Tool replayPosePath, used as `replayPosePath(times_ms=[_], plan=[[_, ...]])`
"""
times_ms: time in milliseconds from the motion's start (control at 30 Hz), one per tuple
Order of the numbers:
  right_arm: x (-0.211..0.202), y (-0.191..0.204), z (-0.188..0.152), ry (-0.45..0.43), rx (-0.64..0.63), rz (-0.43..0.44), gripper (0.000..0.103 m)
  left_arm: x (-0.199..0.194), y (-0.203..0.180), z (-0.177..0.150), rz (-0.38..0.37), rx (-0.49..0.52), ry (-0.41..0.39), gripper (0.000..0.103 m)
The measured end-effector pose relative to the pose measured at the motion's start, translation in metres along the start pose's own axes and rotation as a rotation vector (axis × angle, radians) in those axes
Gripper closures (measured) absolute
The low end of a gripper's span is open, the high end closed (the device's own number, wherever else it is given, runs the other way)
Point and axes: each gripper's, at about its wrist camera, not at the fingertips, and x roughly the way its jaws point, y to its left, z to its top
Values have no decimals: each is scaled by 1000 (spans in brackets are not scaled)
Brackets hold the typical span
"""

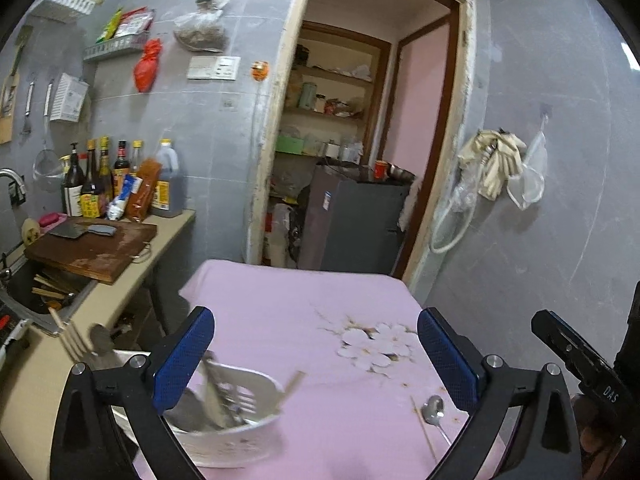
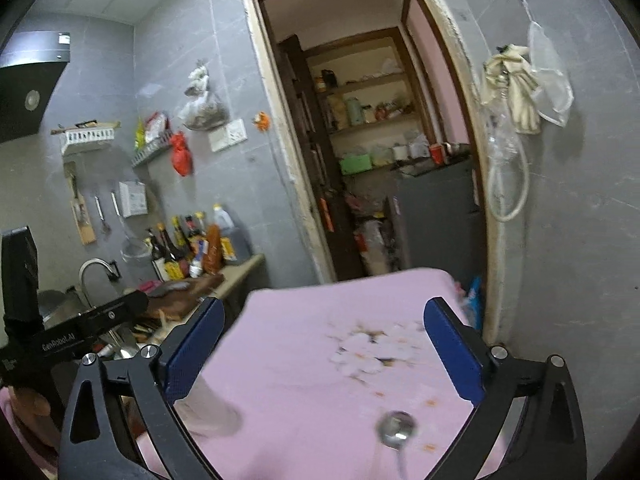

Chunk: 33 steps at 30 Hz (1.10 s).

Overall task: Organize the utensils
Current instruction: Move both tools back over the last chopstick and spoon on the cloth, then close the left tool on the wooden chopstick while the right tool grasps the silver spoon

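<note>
Pink cloth [image 1: 320, 300] bears white basket [image 1: 240, 436] collecting utensils; spoon [image 1: 434, 406] lies loose outside. I hold left gripper [image 1: 316, 356], right gripper [image 2: 324, 348] wide, empty, ready for pickup.

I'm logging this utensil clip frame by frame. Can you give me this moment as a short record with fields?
surface: table under pink cloth
basket: white, on cloth at left, utensils inside
spoon: loose on cloth, outside basket
chopstick: loose, beside spoon
left gripper: open, empty
right gripper: open, empty
</note>
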Motion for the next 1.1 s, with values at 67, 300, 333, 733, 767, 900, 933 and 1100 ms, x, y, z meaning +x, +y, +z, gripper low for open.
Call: replayPosePath(times_ms=[67,300,333,733,767,900,933,1100], plan=[[0,-17,-3,24,9,-12,5,7,-16,-7,-9,14,24,1],[11,-73,-23,115,33,-33,5,31,-54,-38,-39,15,113,1],[14,-78,-27,128,37,-31,5,36,-58,-45,-44,14,135,1],[90,-120,-97,414,55,130,36,90,-88,-113,-146,10,410,15],[95,-119,-103,430,51,140,39,95,-91,-117,-154,11,436,22],[116,-113,-122,508,22,185,58,115,-99,-136,-182,3,527,44],[119,-113,-124,519,17,194,60,118,-101,-139,-187,-1,541,53],[135,-110,-132,569,17,243,66,132,-112,-149,-216,9,586,62]])
